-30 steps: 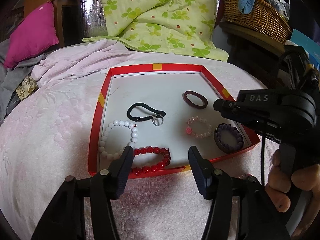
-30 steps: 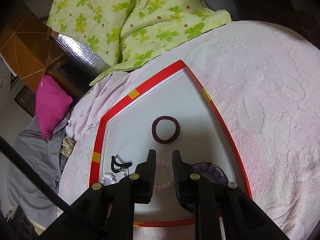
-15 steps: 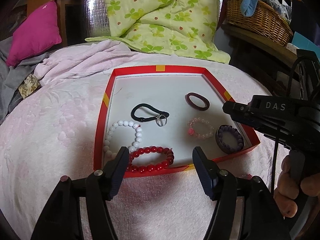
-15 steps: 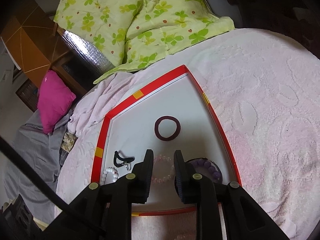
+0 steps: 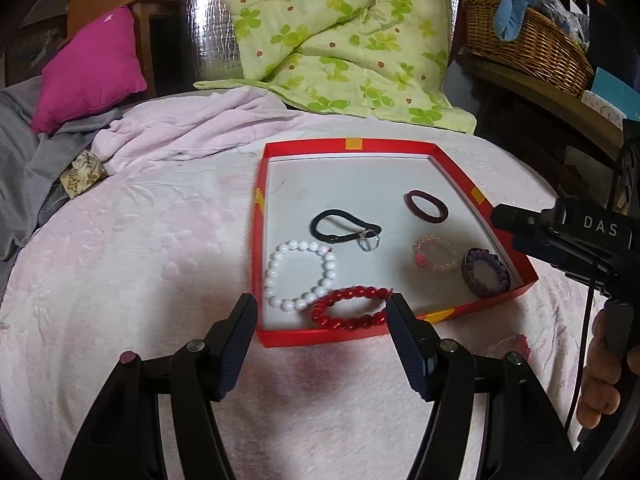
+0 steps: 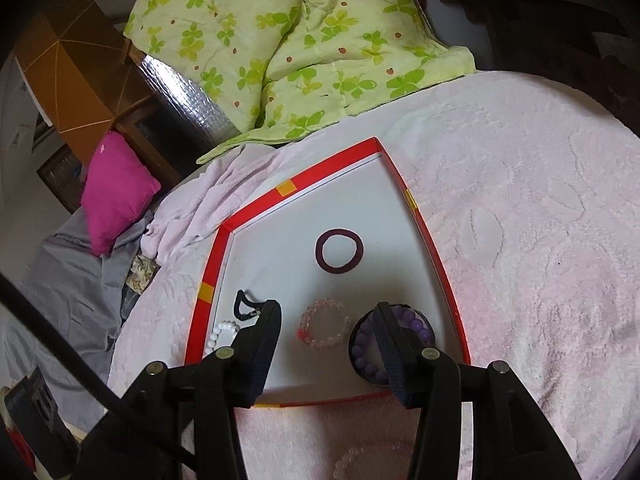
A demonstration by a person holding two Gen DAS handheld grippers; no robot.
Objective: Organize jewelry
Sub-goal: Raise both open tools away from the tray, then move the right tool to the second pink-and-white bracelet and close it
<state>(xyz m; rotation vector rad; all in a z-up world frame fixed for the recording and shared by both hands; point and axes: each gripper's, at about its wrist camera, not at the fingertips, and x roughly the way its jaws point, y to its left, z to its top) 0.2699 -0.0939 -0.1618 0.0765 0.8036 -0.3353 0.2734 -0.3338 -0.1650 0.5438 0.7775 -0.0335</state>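
Six light, slippery loops lie in the red tray (image 5: pixel 452 168). Your left tool (image 5: pixel 320 316) stands wide and empty, your right tool (image 6: pixel 328 330) is opening on nothing. Pinch the stiff red bead bracelet (image 5: pixel 352 308), at the tray's near wall, across its rim.

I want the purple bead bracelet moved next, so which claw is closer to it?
Right. The right claw, opening and empty, hovers right over the purple bead bracelet; the left claw sits outside the red tray's near edge.

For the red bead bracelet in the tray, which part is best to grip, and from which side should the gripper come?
Grip the red bead bracelet across its bead string at the far arc, coming from above. It lies flat on the red tray floor close to the near wall, and its left end touches the white bead bracelet, so a low approach from the front looks blocked. The left gripper, open, is nearest.
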